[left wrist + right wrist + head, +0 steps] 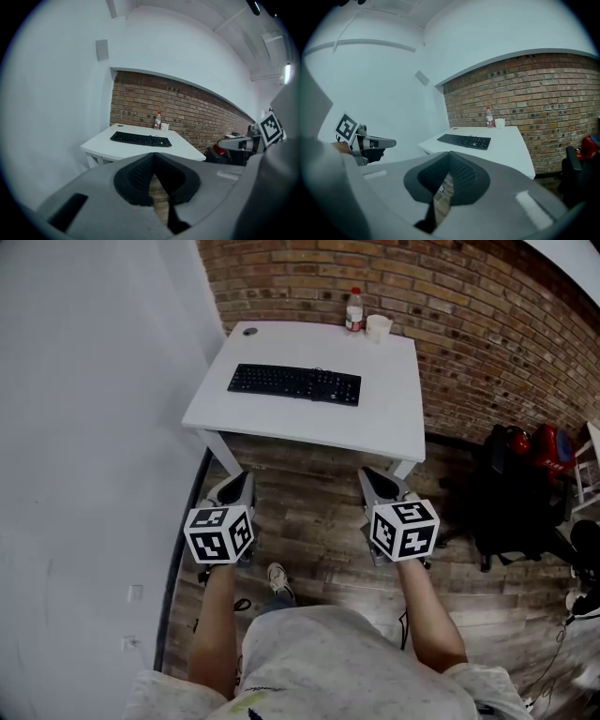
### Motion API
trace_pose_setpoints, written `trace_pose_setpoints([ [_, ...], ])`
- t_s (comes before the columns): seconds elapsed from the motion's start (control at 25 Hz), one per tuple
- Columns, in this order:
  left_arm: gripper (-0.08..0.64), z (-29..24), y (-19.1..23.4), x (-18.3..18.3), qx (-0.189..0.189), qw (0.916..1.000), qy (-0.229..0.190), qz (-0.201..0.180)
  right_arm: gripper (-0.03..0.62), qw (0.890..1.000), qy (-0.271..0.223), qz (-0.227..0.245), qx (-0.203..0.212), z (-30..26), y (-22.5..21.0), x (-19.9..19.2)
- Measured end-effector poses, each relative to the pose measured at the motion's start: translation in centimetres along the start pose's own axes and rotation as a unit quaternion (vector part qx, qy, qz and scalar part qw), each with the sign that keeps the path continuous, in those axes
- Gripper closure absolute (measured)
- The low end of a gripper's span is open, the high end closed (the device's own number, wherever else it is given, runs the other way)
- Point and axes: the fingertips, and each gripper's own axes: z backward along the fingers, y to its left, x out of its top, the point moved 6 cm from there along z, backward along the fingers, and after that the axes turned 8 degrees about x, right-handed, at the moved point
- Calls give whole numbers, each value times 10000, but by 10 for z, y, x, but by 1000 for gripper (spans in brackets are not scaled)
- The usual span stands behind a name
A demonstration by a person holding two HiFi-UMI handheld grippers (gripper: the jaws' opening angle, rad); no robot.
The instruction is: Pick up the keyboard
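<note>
Left gripper (238,487): jaws pressed together with nothing between them. We're holding it low and out front, nose aimed at the table.
Right gripper (379,486): same here, closed and empty, level with the left one and well apart from it.
Why held so: carried side by side, we reckon, so that each can take one end of the keyboard. Both will need to open first.
Floor (309,512): bare wood lies under the grippers, which are short of the table edge and touch nothing.
Table (309,427): white, pushed up to the brick wall (469,324).
Keyboard (293,383): black, lying flat with the keys up on the left-hand part of the tabletop, set back from the near edge and well away from both grippers.
Long axis: it runs left to right across our view, close to parallel with the near edge, with the right end a touch nearer us.
Bottle (353,310) and cup (378,328): these stand at the back by the wall, behind the keyboard's right end and clear of it. That placing looks safe for a lift.
</note>
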Motion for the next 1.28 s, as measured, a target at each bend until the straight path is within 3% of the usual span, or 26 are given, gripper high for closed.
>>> trace_pose_setpoints([
  [0.72,566,-110,127,76,-673,9976,72,-127,581,9959,-68,-307,-847,-141,21,53],
  [1.28,566,-161,177,91,-1055,9941,223,-145,581,9893,-86,-563,-1344,-192,26,59],
])
